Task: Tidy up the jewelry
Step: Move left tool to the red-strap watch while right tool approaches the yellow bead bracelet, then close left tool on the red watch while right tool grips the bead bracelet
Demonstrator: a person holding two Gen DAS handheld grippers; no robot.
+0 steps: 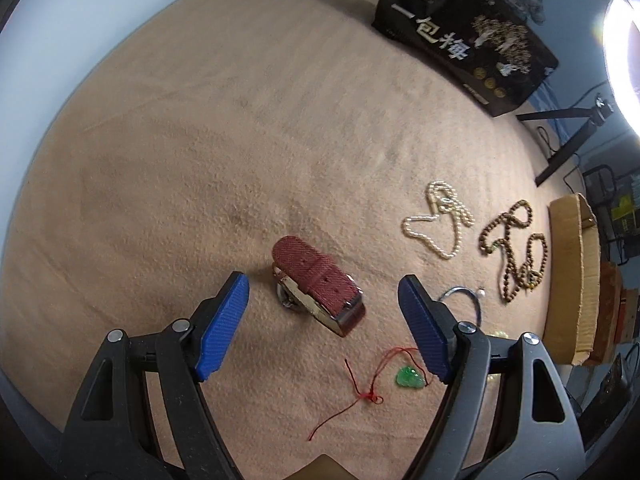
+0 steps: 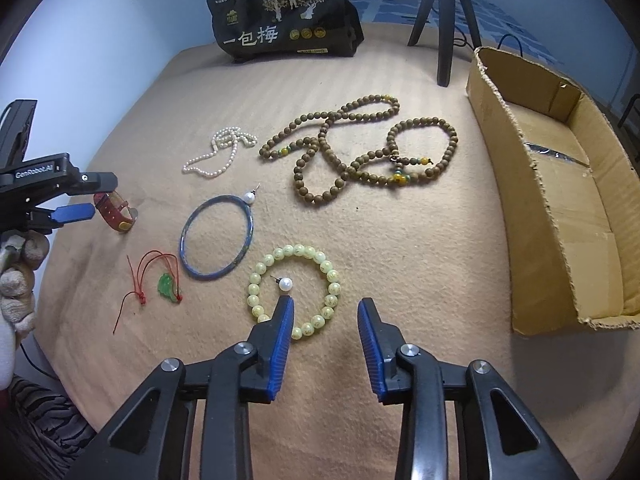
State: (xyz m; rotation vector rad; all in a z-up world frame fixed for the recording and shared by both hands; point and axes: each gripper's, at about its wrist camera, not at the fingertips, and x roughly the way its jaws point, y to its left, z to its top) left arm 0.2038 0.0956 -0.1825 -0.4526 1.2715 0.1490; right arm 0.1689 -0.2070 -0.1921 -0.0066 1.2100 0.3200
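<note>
I am looking at a tan cloth (image 2: 400,248) covering the work surface, with an open cardboard box (image 2: 560,184) sitting along its right edge and a black printed bag (image 2: 280,16) standing at the far side beside a black tripod (image 2: 444,20). My left gripper (image 1: 324,304) is pointing steeply down with its blue pads spread wide, and the red-strapped watch (image 1: 320,288) is lying on the cloth between them, touched by neither pad. My right gripper (image 2: 326,312) is hovering with its jaws partly apart and nothing pressed between them; its left finger (image 2: 280,344) is overlapping the near edge of the pale green bead bracelet (image 2: 296,292), though I cannot tell whether it is touching. A long brown bead string (image 2: 352,152) is lying looped near the box, with a white pearl necklace (image 2: 220,152) just left of it. A blue bangle (image 2: 218,236) is resting between the pearls and the green bracelet, a pearl earring (image 2: 250,198) touching its far rim. A second pearl earring (image 2: 285,284) is sitting inside the green bracelet. A green pendant on red cord (image 2: 166,284) is lying near the watch.
</note>
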